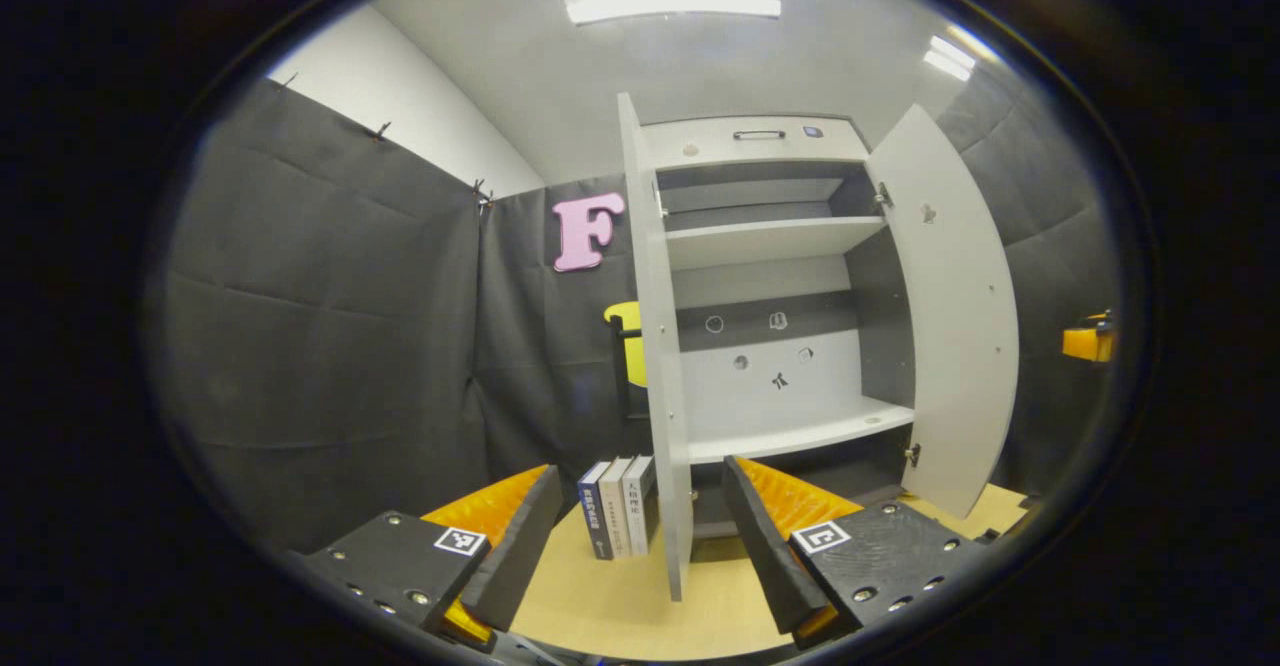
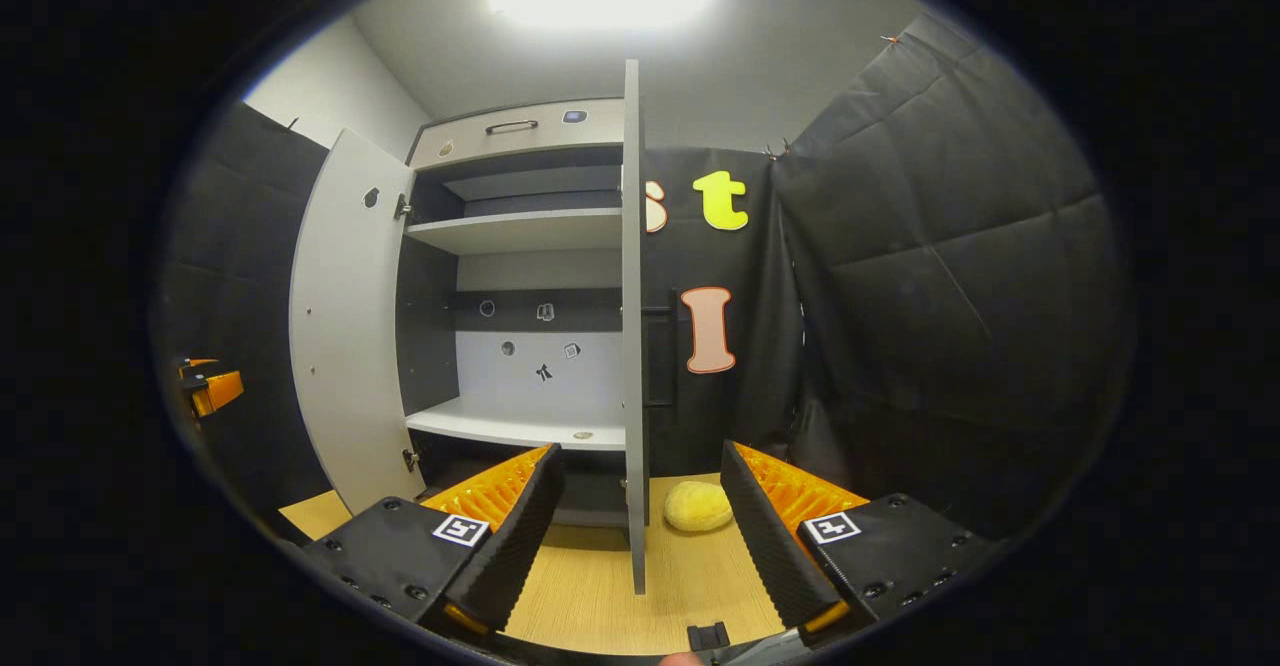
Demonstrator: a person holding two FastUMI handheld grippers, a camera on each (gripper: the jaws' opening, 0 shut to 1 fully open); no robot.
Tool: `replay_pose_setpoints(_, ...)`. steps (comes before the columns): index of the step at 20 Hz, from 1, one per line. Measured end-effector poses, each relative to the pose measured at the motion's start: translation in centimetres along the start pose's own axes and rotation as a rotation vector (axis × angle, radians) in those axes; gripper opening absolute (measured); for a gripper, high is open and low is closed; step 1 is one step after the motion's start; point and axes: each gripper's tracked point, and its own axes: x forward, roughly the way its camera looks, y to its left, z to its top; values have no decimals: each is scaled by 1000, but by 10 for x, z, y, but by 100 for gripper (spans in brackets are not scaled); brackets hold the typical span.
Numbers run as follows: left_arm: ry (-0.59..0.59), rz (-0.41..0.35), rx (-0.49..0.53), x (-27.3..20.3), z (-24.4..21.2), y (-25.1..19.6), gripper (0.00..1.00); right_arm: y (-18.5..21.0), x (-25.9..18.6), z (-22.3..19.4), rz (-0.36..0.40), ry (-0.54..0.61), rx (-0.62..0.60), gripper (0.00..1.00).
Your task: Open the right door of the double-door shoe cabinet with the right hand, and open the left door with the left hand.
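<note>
Both cabinet [image 1: 770, 286] doors stood open; left gripper [image 1: 640, 536] and right gripper [image 2: 640, 526] fingers spread wide, door edges at twelve o'clock.

The left door [image 1: 660, 346] hides part of the books [image 1: 620, 506] behind it.

Left gripper [image 1: 640, 536]: each finger is a wedge-shaped block ending in a dark mounting plate with round screws, and each plate carries a small square black-and-white marker at its inner corner. The finger faces that meet across the gap are ribbed in fine parallel ridges. Right gripper [image 2: 640, 531]: same build, with screw-fastened dark plates, one square marker per plate and ridged inner faces, plus a small dark clip just below the gap.
</note>
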Motion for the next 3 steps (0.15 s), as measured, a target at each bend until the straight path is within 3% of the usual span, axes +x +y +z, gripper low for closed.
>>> replay_pose_setpoints(2,-3,1,0,-1,1,0,94,0,1,1,1,-6,1,94)
replay_pose_setpoints(3,-3,2,1,-1,1,0,94,0,2,2,2,-6,2,98)
